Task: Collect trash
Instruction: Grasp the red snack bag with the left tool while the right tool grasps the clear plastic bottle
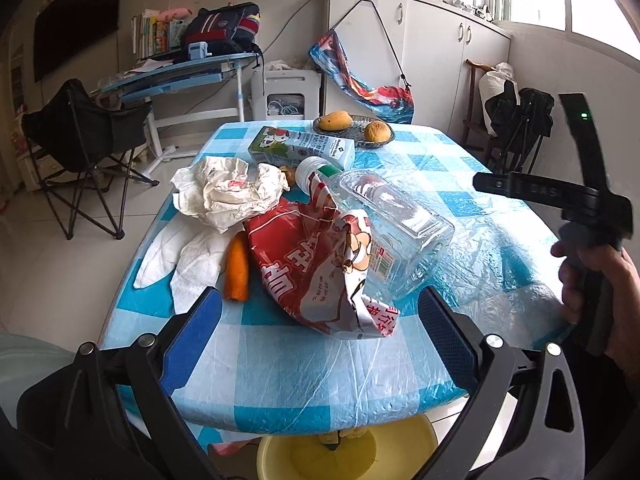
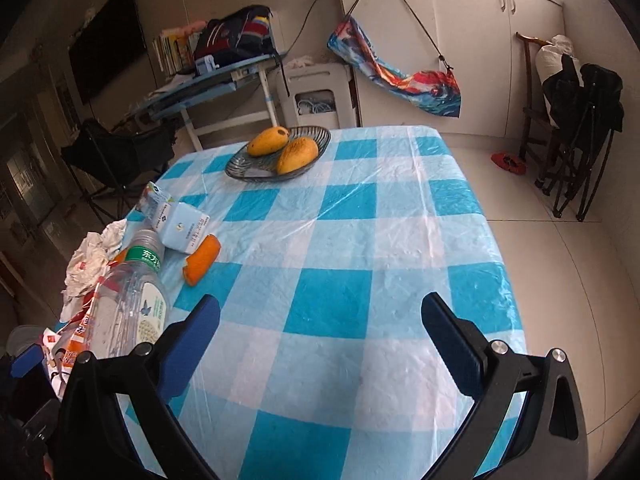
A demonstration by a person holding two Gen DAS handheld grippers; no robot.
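Both tools are empty, with their fingers wide apart. The left tool [image 1: 320,312] hangs over the near edge of the table [image 1: 280,364], and between its fingers lies the red wrapper [image 1: 312,264], not yet touched. The right tool [image 2: 320,324] hovers over a bare part of the table, well apart from the trash.

From the left tool outward, the trash makes one heap on the near left part of the table. The wrapper leans on the bottle [image 1: 384,216], which lies on its side. Just beside the wrapper is an orange peel [image 1: 237,270], and under it a white tissue [image 1: 188,264]. Behind them sits a crumpled paper [image 1: 228,192], and further a carton [image 1: 300,148] lying flat. In the right view a second peel [image 2: 202,258] shows near the carton.

The bowl [image 2: 240,168] with two mangoes [image 2: 298,155] at the far end is probably not trash.

Under the table edge stands a yellow bin [image 1: 276,456]; something small seems to lie inside, but I cannot tell what.

I judge the task is at its beginning: every piece seen is on the table, nothing is gripped. The wrapper looks to be the first piece to take.
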